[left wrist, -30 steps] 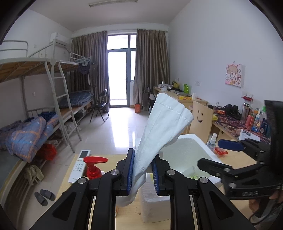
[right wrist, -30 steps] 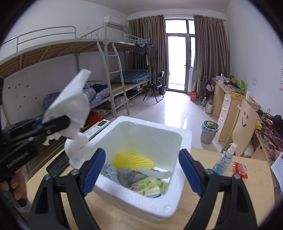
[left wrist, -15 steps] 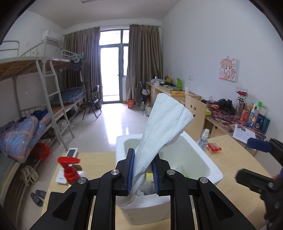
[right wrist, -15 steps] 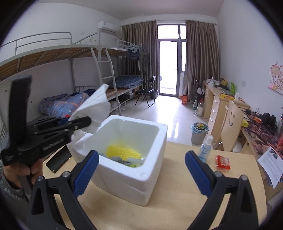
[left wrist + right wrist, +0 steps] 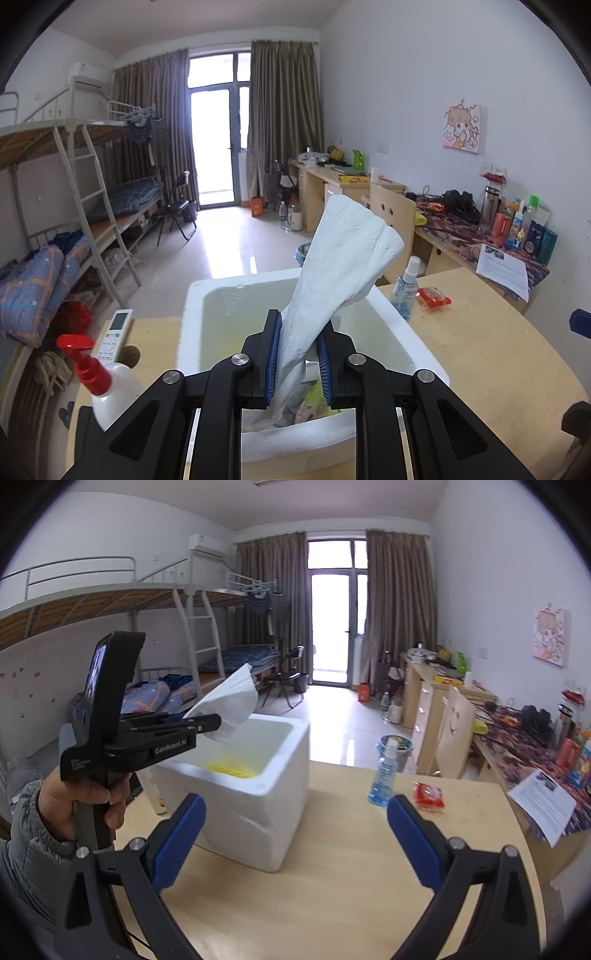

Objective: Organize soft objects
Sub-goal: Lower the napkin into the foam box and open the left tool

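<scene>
White cloth (image 5: 334, 280), crumpled and stitched along its top edge, is pinched between the blue pads of the left gripper (image 5: 297, 363) and held above the open foam box (image 5: 280, 775) on the wooden table (image 5: 351, 867). Yellow mesh (image 5: 231, 768) is seen inside. The right gripper (image 5: 295, 834) is spread wide, empty, its jaws just opened. A spray bottle (image 5: 384, 775) and red packet (image 5: 428, 794) lie beside the box.

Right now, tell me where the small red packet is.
The small red packet lies flat on the wooden table, just right of the blue spray bottle and well right of the white foam box, in both wrist views.
</scene>
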